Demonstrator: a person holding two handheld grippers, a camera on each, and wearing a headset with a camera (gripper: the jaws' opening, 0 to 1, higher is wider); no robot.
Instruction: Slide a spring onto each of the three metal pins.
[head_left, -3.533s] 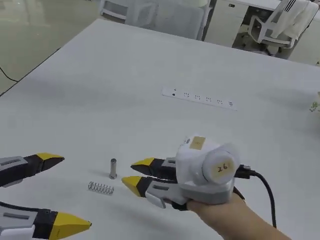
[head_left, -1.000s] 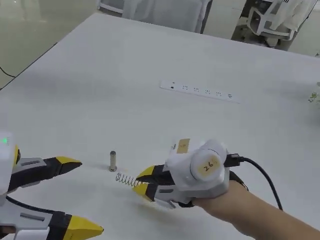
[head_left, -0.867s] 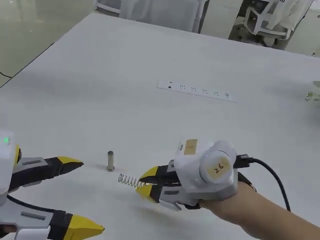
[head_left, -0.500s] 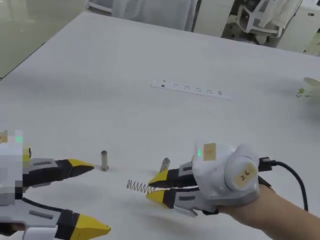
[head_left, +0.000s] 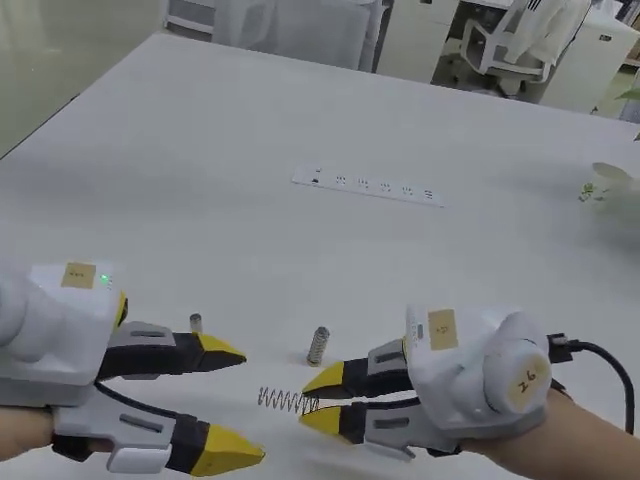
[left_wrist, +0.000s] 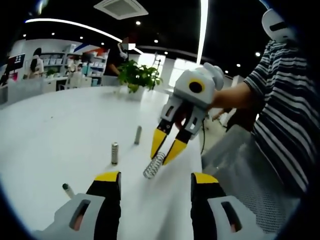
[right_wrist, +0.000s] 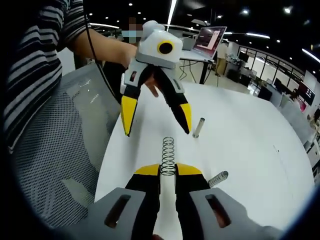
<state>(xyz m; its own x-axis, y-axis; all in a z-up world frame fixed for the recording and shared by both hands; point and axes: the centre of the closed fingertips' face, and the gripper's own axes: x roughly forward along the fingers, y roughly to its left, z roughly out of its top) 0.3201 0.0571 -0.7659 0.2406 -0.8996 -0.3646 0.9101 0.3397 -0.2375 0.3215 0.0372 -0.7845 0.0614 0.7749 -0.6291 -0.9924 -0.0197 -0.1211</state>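
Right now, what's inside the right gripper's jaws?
One end of a spring, pinched in the right gripper. The rest juts out free toward the open left gripper. How far it reaches in is hidden by the jaws.

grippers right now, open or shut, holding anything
Left gripper: open, holding nothing.
Right gripper: shut on one end of the spring.

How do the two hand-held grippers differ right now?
The left hand-held gripper has its jaws spread wide; the right hand-held gripper has them pinched together. The left one holds nothing; the right one grips a spring by its end. Both have yellow-tipped black jaws and white bodies.
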